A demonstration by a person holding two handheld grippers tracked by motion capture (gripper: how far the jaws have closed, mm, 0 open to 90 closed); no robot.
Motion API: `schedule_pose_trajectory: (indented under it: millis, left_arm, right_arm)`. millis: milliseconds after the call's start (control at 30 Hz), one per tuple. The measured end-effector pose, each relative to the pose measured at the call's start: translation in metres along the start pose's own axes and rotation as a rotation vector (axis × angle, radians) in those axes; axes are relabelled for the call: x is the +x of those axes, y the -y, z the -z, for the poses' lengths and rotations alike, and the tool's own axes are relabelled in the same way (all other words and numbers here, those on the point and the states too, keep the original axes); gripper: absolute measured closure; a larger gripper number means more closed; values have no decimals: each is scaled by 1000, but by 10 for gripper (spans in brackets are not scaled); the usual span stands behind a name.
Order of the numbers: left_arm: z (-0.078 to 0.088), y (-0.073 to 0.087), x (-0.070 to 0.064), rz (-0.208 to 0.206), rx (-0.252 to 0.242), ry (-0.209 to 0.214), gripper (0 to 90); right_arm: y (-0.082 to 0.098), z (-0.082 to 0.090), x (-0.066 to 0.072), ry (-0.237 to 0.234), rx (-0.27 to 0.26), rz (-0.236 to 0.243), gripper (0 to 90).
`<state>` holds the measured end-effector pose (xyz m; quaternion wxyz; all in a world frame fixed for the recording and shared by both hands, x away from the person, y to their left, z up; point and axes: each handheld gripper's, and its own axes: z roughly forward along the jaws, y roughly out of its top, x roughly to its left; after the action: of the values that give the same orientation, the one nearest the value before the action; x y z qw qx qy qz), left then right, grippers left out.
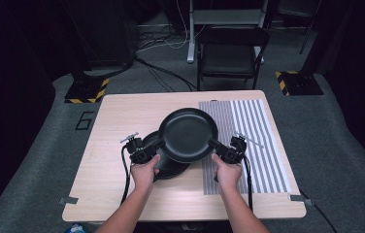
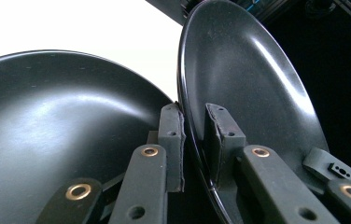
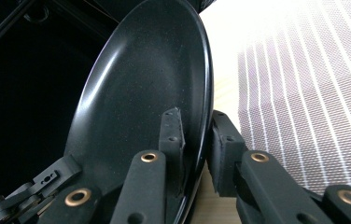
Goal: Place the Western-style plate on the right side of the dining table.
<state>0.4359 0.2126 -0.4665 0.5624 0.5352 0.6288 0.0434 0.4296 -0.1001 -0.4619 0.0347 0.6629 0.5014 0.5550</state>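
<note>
Table [image 1: 122, 194]: light wood top, a person at its near edge. Striped mat [image 1: 258, 145] covers the right part, running from the far edge almost to the near edge. Upper plate [image 1: 188, 134], black and round, is held off the table over the middle, its right side above the mat's left edge; seen from above it overlaps the lower plate. Lower plate [image 1: 168, 167], also black, lies on the bare wood left of the mat, toward the near edge, partly hidden under the upper one and under the left hand [image 1: 145, 174]. Left gripper [image 1: 157, 147] grips the upper plate's left rim: in the left gripper view its jaws are nearly closed, one pad on each face of the rim [image 2: 193, 135]. Right gripper [image 1: 215, 145] grips the opposite rim the same way, jaws nearly closed with the rim [image 3: 197, 140] pinched between the pads. Right hand [image 1: 228, 174] sits over the mat's near-left part.
</note>
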Motion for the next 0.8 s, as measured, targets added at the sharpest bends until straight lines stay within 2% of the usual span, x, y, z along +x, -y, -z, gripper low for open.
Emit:
schedule_pose_trajectory:
  millis: [800]
  left_arm:
    - [-35,6,-37,-28,41,53,777]
  right_arm:
    - [-25,33,-25,42,-49,-9,770]
